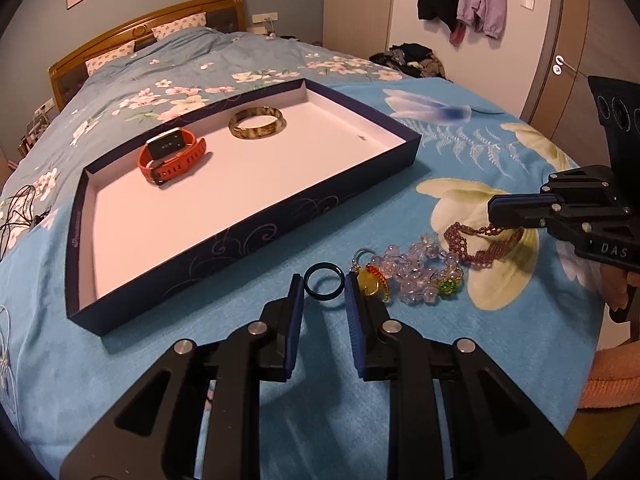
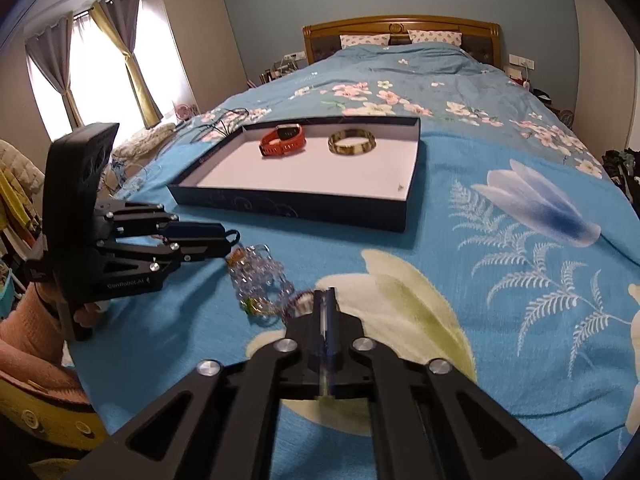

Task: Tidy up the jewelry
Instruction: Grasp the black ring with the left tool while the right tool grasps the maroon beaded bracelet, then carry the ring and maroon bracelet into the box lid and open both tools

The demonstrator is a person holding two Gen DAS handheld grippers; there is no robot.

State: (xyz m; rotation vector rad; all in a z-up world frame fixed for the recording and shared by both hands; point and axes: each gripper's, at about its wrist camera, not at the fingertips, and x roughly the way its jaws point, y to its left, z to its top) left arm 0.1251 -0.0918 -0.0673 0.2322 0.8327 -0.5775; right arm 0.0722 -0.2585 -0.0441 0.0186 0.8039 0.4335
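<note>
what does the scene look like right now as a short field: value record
surface: bed with blue floral cover
tray: holds orange watch and brown bangle
loose on cover: dark ring, clear bead bracelet, maroon beaded bracelet
left gripper: fingers either side of the dark ring, small gaps visible
right gripper: shut on the maroon beaded bracelet
left to move: the loose pieces

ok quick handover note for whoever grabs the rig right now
Left tongs: fingers either side of the dark ring on the bedspread; grip not confirmed.
Right tongs: shut on the maroon beaded bracelet, still on the bed.
Done: watch and bangle in the tray.
Left: ring, bracelet, clear bead strand and small charms beside it.
</note>
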